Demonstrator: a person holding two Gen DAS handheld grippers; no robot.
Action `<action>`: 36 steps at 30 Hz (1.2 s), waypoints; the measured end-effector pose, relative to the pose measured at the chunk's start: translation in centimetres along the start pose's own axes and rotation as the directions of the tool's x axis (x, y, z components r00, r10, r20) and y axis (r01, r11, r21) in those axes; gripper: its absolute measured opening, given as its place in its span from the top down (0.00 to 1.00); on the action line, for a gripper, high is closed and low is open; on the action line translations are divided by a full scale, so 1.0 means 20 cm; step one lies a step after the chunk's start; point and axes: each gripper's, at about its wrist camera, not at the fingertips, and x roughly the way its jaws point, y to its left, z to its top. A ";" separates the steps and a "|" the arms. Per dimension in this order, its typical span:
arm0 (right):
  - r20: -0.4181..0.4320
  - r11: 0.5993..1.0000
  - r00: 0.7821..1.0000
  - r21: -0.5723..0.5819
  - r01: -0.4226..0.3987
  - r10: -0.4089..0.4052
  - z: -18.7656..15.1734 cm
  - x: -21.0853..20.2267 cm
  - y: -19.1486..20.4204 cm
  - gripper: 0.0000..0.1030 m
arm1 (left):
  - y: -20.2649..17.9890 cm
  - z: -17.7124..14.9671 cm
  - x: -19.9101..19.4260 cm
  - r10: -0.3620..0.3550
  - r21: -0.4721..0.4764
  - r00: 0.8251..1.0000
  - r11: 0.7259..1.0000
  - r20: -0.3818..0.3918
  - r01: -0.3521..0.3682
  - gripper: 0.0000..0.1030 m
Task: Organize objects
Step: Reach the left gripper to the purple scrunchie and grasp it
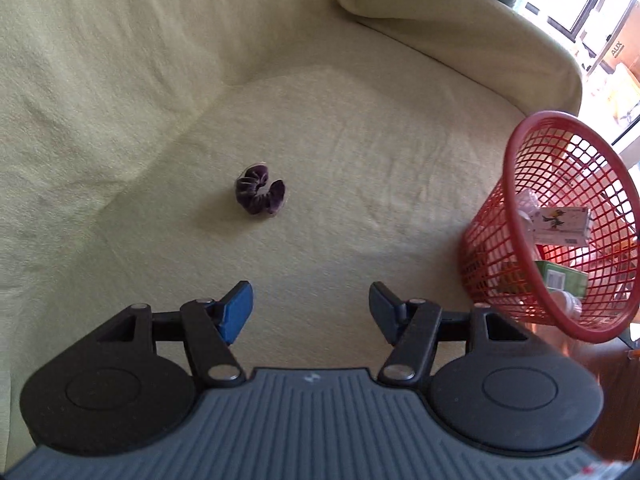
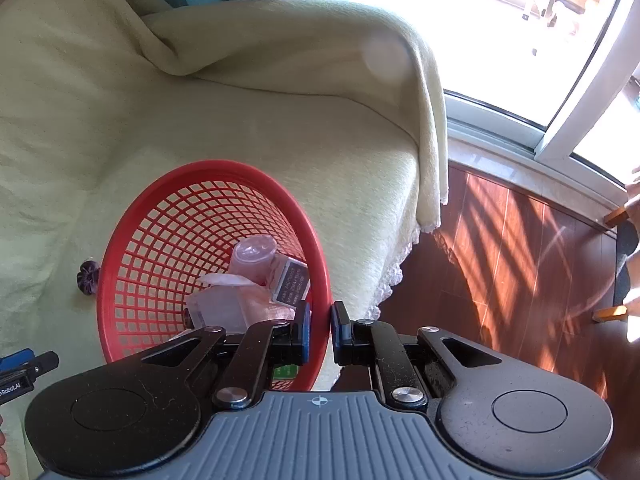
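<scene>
— The scrunchie (image 1: pixel 260 196)?
— Dark purple velvet, curled on the sofa cover (image 1: pixel 360 152), ahead of the left tool (image 1: pixel 310 312), which gapes empty.
— And the right tool (image 2: pixel 320 330)?
— Clenched on the red basket (image 2: pixel 132 264) rim.

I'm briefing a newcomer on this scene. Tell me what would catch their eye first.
The red mesh basket stands out most: it sits tilted at the edge of the pale-yellow covered sofa, its rim clamped by the right tongs, with small boxes and a pink-capped bottle inside. Next is the dark purple scrunchie, alone on the seat ahead of the open left tongs.
</scene>
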 end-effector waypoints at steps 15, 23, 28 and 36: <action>-0.016 1.000 1.000 0.015 0.027 -0.026 0.02 0.04 0.02 0.93 | 0.12 0.07 0.24 0.056 0.063 0.998 0.997 -0.028 -0.054 0.42; -0.032 0.997 0.997 0.040 0.064 -0.063 0.03 0.10 -0.01 0.93 | 0.13 0.11 0.41 0.055 0.138 0.998 0.989 0.019 -0.057 0.42; -0.040 0.995 0.996 0.050 0.081 -0.079 0.03 0.11 -0.02 0.93 | 0.13 0.17 0.53 0.063 0.199 0.997 0.977 0.042 -0.070 0.42; -0.048 0.994 0.996 0.068 0.084 -0.081 0.04 0.11 -0.04 0.93 | 0.14 0.27 0.69 0.073 0.265 0.997 0.961 0.040 -0.080 0.35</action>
